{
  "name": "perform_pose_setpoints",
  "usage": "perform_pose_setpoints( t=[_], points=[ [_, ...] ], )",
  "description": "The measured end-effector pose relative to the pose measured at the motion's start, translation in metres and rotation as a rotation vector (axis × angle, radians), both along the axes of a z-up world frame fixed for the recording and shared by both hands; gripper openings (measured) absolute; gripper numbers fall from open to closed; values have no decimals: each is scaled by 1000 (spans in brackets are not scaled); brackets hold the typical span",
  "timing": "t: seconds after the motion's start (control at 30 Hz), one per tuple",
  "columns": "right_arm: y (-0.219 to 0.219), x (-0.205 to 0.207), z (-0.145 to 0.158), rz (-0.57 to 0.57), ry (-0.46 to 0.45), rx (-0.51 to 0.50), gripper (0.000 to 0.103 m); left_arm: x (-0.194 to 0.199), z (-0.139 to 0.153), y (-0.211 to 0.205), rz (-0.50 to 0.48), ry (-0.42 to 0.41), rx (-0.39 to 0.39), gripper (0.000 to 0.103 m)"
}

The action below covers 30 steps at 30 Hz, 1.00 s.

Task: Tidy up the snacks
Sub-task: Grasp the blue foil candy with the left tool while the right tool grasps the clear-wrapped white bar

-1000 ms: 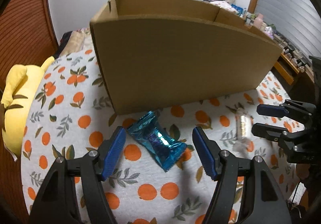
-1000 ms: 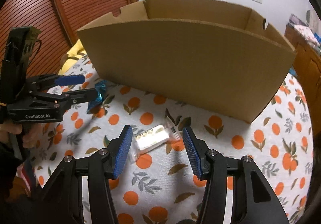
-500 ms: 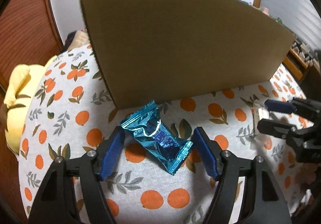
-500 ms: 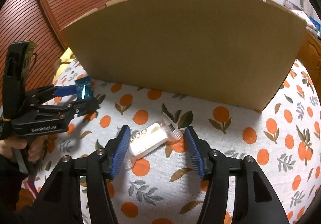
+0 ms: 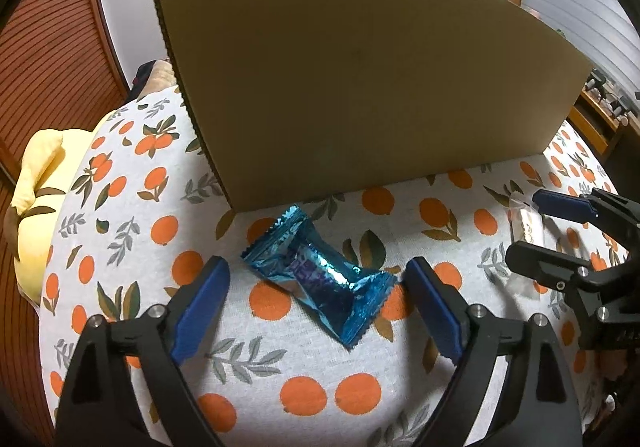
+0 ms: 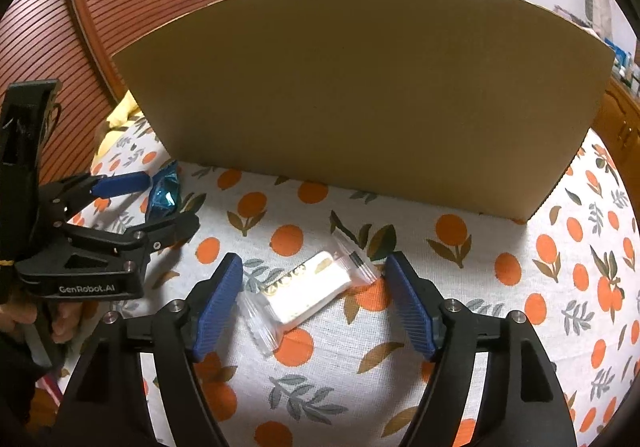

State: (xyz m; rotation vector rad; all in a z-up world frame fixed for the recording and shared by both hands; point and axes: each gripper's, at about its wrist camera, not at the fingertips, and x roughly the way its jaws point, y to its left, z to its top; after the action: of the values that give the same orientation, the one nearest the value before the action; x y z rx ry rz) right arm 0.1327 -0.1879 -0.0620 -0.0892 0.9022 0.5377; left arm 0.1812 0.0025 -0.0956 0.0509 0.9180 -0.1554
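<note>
A blue foil snack lies on the orange-print tablecloth, just in front of the tall cardboard box. My left gripper straddles it with its jaws opening, and neither pad presses on the wrapper. To its right, a white snack in clear wrap lies between the blue pads of my right gripper, whose jaws are also opening without touching it. The right wrist view shows the left gripper around the blue snack. The box hides its own inside.
A yellow plush toy sits off the table's left edge. A slatted wooden door stands at the back left, and a wooden shelf at the right. A hand holds the left gripper's handle.
Both grippers' jaws have spread wider around their snacks. Both views have sunk lower, so the box's open top no longer shows. The snacks have stayed on the cloth.
</note>
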Motion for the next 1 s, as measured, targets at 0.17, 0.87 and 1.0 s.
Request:
perform_pose_setpoints(
  t=[0.17, 0.87, 1.0],
  points=[
    [5, 2, 1, -8, -4, -23, 78, -5, 2, 8, 17, 22, -36, 90],
    [11, -2, 5, 6, -56, -127, 36, 2, 10, 19, 84, 48, -107, 46],
    [0, -7, 7, 20, -42, -107, 19, -6, 9, 15, 87, 26, -66, 27]
  ],
)
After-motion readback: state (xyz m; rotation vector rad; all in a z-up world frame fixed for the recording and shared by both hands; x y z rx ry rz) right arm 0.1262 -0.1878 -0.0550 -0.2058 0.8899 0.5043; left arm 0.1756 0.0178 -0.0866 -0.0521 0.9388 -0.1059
